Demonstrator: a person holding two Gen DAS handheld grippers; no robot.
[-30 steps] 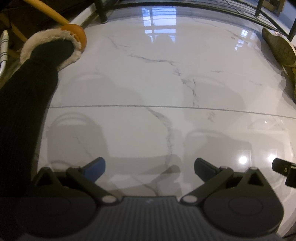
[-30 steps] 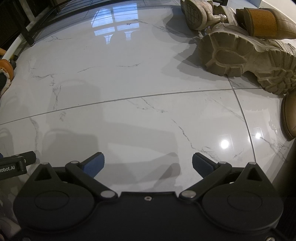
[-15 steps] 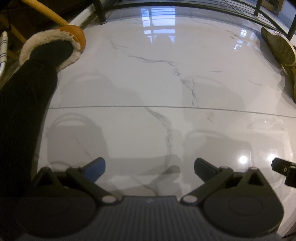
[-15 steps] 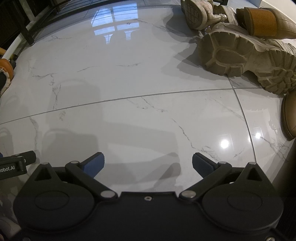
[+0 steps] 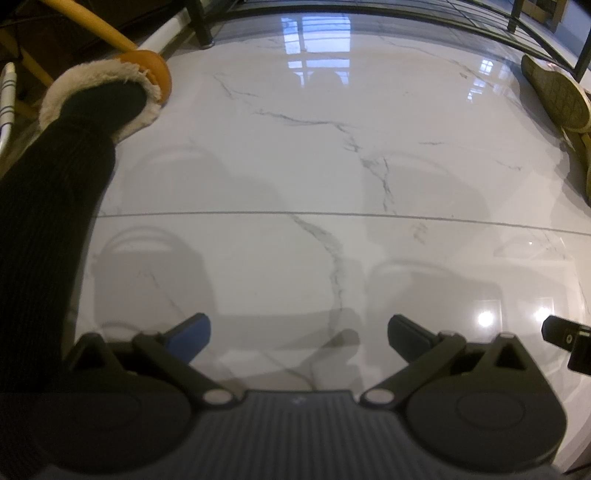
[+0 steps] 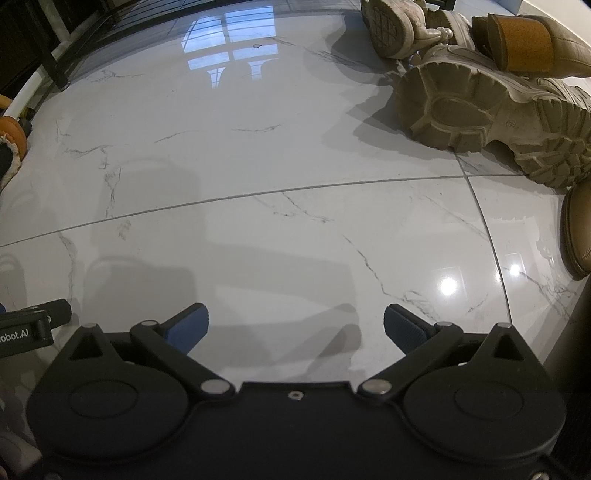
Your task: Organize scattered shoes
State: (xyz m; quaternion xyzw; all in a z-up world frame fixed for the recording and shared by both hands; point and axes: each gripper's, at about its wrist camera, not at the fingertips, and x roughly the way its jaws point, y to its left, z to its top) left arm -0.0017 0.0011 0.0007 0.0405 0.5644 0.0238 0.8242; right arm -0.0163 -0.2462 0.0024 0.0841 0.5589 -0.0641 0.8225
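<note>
- Left gripper (image 5: 298, 328): jaws spread wide, nothing between them, hanging over bare marble floor (image 5: 295, 177). Right gripper (image 6: 293, 325): same, jaws released and empty.
- Person's leg in black knit with a fur-lined slipper (image 5: 99, 96) stands left of the left gripper, close by. Risk: a leftward swing clips it.
- Chunky-soled boot (image 6: 491, 122) lies tipped over, tread showing, ahead and to the right of the right gripper, well apart from it. Brown shoe (image 6: 578, 229) just nearer than that boot, at the frame edge.
- Beyond the boot: block-heeled boot (image 6: 524, 44) resting on it, and a pale sneaker (image 6: 388, 27) sole-up.
- Judgement: the shoes overlap, so pulling the chunky boot first likely topples the heeled one. Thick sole may slip from the jaws; glossy tile lets shoes skid when nudged.
</note>
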